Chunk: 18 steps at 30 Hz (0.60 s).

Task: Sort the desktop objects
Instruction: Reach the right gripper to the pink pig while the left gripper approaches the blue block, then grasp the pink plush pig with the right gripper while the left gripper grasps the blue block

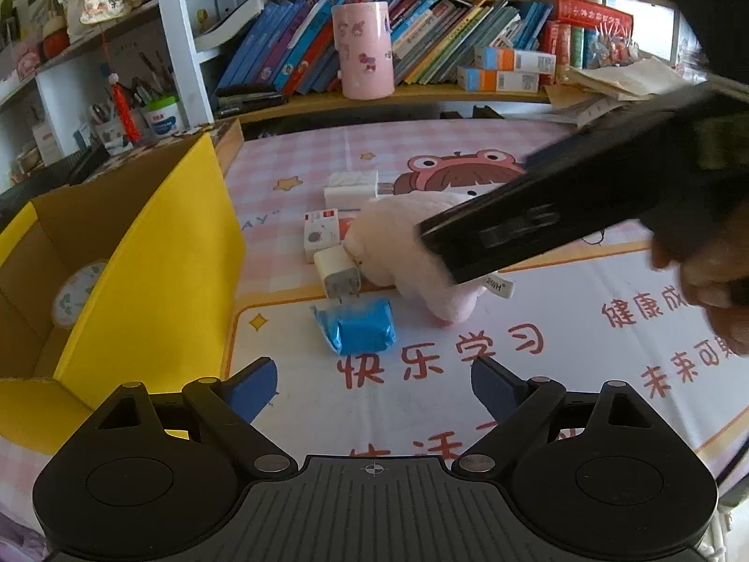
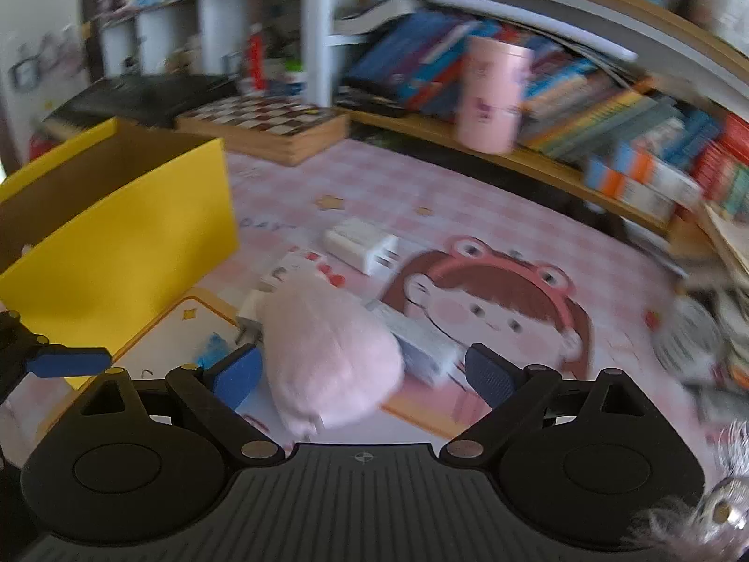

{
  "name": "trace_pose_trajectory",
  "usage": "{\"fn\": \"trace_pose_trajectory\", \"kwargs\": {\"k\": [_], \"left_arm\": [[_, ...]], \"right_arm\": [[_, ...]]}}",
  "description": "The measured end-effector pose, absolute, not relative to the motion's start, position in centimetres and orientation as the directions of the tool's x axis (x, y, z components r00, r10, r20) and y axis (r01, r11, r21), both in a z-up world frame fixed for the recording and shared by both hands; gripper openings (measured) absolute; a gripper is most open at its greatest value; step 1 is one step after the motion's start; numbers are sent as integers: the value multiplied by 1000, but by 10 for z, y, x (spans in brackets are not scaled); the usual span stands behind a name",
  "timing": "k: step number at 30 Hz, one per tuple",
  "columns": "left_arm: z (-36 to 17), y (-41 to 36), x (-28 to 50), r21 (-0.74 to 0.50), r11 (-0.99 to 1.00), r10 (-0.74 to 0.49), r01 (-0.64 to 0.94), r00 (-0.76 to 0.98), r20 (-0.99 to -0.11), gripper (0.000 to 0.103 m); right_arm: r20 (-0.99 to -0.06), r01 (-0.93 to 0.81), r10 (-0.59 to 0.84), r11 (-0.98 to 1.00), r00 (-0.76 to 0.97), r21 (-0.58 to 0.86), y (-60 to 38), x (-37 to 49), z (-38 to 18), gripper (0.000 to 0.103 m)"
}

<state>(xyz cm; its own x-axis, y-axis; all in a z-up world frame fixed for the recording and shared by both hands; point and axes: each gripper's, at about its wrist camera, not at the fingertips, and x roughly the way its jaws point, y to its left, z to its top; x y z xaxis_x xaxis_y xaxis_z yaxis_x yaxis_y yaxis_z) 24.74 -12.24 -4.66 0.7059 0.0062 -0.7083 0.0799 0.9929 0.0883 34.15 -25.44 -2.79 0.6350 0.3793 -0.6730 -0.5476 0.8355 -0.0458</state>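
Left gripper (image 1: 372,386) fingers spread wide, empty. Just beyond: blue packet (image 1: 356,326) on bench (image 1: 538,374), then white charger (image 1: 338,275). Right gripper (image 2: 360,372) fingers also wide, pink plush (image 2: 327,351) between them, untouched. Yellow box (image 1: 154,253) far left.

One yellow box (image 1: 154,253); one pink plush (image 1: 402,257); one blue packet (image 1: 358,325); two grippers

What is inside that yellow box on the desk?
In the yellow box lies one round pale thing with a flowery pattern, seen from the left wrist. The near wall covers the rest of the floor.
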Motion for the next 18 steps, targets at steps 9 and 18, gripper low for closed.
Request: {"fn": "trace_pose_trajectory", "kwargs": {"k": [9, 18], "left_arm": [[-50, -123, 247, 84, 995, 24, 54, 691, -722, 92], [-64, -120, 262, 83, 996, 32, 44, 670, -741, 91]], "right_arm": [[-753, -679, 390, 727, 530, -102, -212, 371, -60, 83], [-722, -693, 438, 717, 536, -80, -225, 365, -50, 58]]}}
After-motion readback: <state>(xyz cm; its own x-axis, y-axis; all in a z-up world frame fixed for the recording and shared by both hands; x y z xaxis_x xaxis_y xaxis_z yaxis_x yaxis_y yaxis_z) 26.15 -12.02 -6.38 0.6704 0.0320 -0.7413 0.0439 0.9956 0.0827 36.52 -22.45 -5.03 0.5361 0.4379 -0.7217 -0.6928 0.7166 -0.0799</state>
